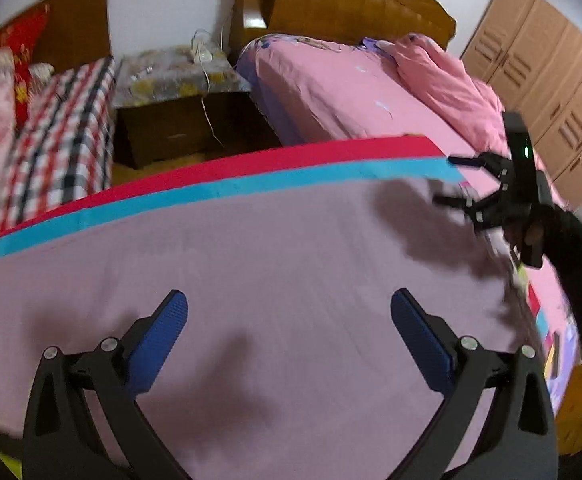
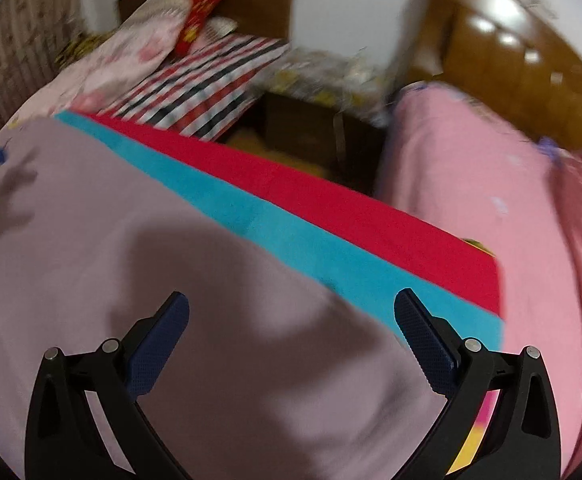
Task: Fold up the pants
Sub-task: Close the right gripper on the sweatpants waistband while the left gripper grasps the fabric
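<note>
Left gripper (image 1: pixel 289 340) and right gripper (image 2: pixel 291 342) hover, jaws wide, empty, over the mauve pants (image 1: pixel 251 280) spread flat on the mat (image 1: pixel 251 166). Risk: smooth cloth offers no edge; pads may slip or pinch one layer only.

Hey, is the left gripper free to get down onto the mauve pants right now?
Probably yes. The left gripper hangs open and empty right over the mauve pants, with only bare fabric between its fingers; the right gripper is off to the side.
</note>
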The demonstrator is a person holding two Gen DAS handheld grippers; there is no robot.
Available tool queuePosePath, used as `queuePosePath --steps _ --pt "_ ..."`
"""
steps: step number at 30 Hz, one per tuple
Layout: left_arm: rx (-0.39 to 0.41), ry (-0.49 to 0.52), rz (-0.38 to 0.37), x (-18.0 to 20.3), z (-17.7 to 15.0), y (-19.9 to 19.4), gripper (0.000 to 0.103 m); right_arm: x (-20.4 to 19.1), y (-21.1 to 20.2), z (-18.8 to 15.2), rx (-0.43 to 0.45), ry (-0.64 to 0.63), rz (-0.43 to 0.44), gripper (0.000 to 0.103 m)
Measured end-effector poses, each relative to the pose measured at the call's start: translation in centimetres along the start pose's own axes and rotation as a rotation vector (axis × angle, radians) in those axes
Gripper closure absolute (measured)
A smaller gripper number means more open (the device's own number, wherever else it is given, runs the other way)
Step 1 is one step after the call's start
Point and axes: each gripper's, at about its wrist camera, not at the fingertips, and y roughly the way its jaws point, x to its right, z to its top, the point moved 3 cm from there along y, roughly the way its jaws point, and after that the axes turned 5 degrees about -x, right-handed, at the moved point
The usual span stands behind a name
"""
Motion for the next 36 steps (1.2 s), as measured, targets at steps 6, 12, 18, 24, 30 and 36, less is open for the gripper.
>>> queuePosePath --steps 6,12,18,24,30,36 --pt "0.027 0.227 -0.005 -0.9 4.3 5.2 0.002 -0.1 4.1 1.5 -0.121 -0.075 0.207 0.029" --pt "-0.059 0.471 -0.035 0.4 7.2 8.7 0.002 -2.4 -1.7 -0.9 0.057 -0.185 0.12 0.089" --pt "-0.174 0.531 -0.04 0.5 6.7 10.1 0.007 -6.8 -9.8 -4.8 0.251 -0.218 -0.003 0.09" --pt "-0.059 0.561 0.049 2.9 2.9 3.1 0.091 -9.7 -13.9 -7.1 0.345 -0.172 -0.091 0.09" --pt "0.15 0.661 0.313 10.2 -6.3 -7.3 0.092 -14.8 -21.3 -13.6 0.469 -0.15 -0.09 0.09" --pt "0.129 0.64 0.359 15.7 -18.8 -6.4 0.092 -17.8 -19.8 -22.5 0.398 -0.03 -0.057 0.09"
